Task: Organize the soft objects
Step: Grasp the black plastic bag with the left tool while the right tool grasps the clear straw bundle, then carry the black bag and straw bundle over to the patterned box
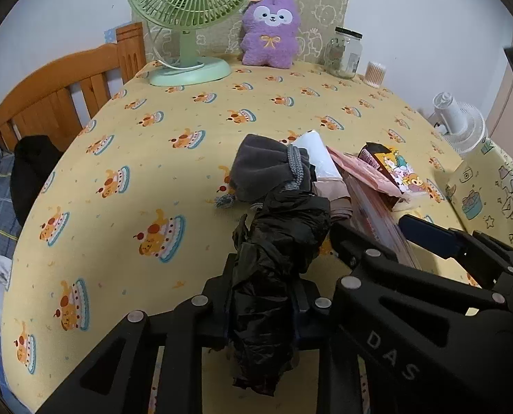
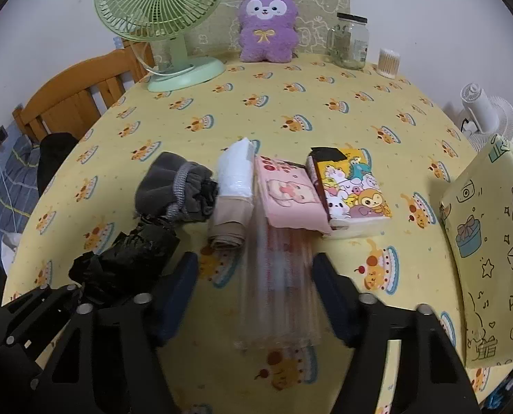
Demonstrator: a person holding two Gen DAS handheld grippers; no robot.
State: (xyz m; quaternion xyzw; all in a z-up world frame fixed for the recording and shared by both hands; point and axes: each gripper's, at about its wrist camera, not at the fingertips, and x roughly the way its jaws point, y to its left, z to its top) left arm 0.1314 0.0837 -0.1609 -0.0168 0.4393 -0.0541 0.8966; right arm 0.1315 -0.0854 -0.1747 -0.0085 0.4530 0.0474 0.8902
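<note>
My left gripper (image 1: 267,296) is shut on a crumpled black plastic bag (image 1: 280,238), which sticks out past the fingers towards a grey drawstring pouch (image 1: 260,169). In the right wrist view, that bag (image 2: 125,262) lies at the lower left. My right gripper (image 2: 256,289) stands open around a clear, pink-striped plastic pack (image 2: 280,286); the left pad (image 2: 180,289) is apart from it. Behind it, side by side, lie a white roll (image 2: 235,169), a beige roll (image 2: 229,220), a pink tissue pack (image 2: 287,196) and a cartoon tissue pack (image 2: 353,189).
At the back of the yellow cake-print tablecloth (image 2: 325,117) stand a green fan (image 2: 160,10), a purple plush (image 2: 267,24), a glass jar (image 2: 349,41) and a tub of cotton swabs (image 2: 389,62). A yellow printed cushion (image 2: 491,258) leans at the right edge. A wooden bed frame (image 2: 73,93) is on the left.
</note>
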